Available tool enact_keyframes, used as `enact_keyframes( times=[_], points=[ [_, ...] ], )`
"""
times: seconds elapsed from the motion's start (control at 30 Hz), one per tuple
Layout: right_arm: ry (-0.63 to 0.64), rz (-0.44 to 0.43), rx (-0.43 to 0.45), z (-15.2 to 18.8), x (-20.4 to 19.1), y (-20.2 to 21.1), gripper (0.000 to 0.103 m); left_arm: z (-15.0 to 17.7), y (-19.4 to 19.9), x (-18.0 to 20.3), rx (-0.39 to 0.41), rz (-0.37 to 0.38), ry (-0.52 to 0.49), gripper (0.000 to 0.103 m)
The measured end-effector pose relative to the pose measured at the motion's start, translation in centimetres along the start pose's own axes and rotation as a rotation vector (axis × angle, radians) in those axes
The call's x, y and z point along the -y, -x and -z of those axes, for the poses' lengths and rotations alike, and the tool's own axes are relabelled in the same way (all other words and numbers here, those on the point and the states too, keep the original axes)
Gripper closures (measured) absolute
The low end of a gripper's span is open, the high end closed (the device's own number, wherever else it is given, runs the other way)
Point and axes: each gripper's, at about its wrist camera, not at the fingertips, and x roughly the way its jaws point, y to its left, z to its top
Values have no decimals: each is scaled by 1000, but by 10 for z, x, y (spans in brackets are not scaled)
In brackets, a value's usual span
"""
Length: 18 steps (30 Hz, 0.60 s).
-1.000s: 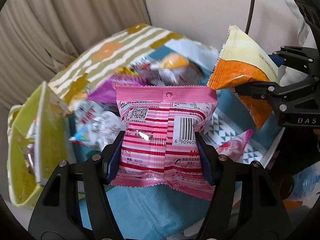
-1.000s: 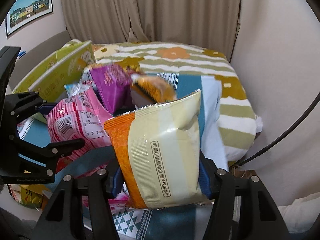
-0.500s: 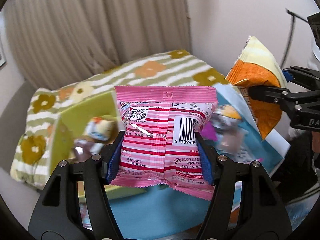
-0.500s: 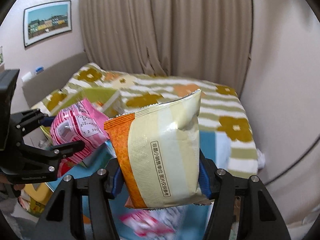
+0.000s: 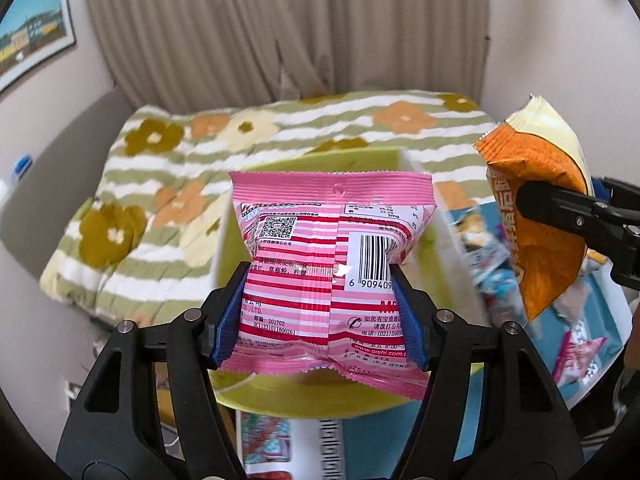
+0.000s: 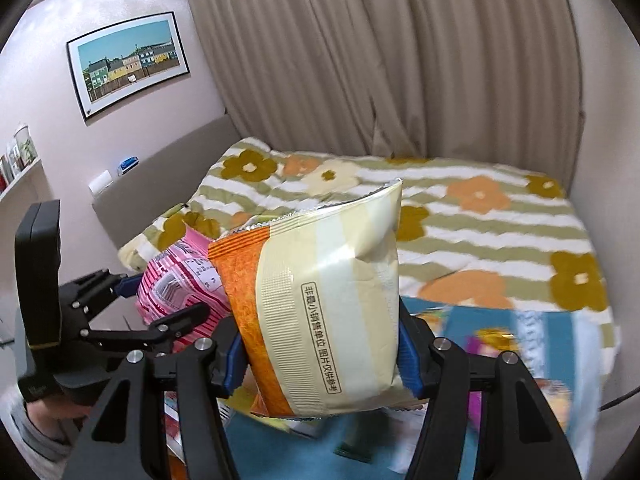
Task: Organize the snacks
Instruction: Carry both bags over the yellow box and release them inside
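Observation:
My left gripper (image 5: pixel 322 312) is shut on a pink striped snack packet (image 5: pixel 320 240), held upright above a yellow-green box (image 5: pixel 360 160) on the bed. My right gripper (image 6: pixel 320 340) is shut on an orange and cream snack bag (image 6: pixel 320 300), also upright. In the left wrist view that bag (image 5: pixel 536 216) hangs at the right edge in the other gripper's black fingers (image 5: pixel 560 212). The right wrist view shows the pink packet (image 6: pixel 180 280) and the left gripper (image 6: pixel 132 304) at the lower left, beside the bag.
A floral striped quilt (image 6: pixel 460 216) covers the bed, with curtains (image 6: pixel 380 60) behind it. Several loose snack packets (image 5: pixel 488 256) lie blurred on a blue cloth (image 6: pixel 280 448) at the near right. A framed picture (image 6: pixel 132 60) and a shelf (image 6: pixel 20 176) are on the left wall.
Both grippers have risen and swung left with their packets still held. The snack pile has slid to the lower right, and the yellow-green box now lies under the pink packet.

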Motion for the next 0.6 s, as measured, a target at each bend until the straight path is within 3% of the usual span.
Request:
enact_keyframes(
  times=[0.33,0.37,0.4,0.47,0.6],
  points=[
    [-141,42,-124,8,-25,-67,47,22,-59,-31,-142,111,6,40],
    [-145,46,-127,7,-24,-68,47,24,-60,-31,-140,135,9,35],
    [-151,54,-129,7,-24,-69,47,25,-61,-31,-139,160,13,18],
    [-156,67,-133,6,-24,-72,47,25,-61,-32,-143,142,8,1],
    [-158,75,-149,0,-23,-79,47,29,-58,-37,-132,146,20,1]
  ],
)
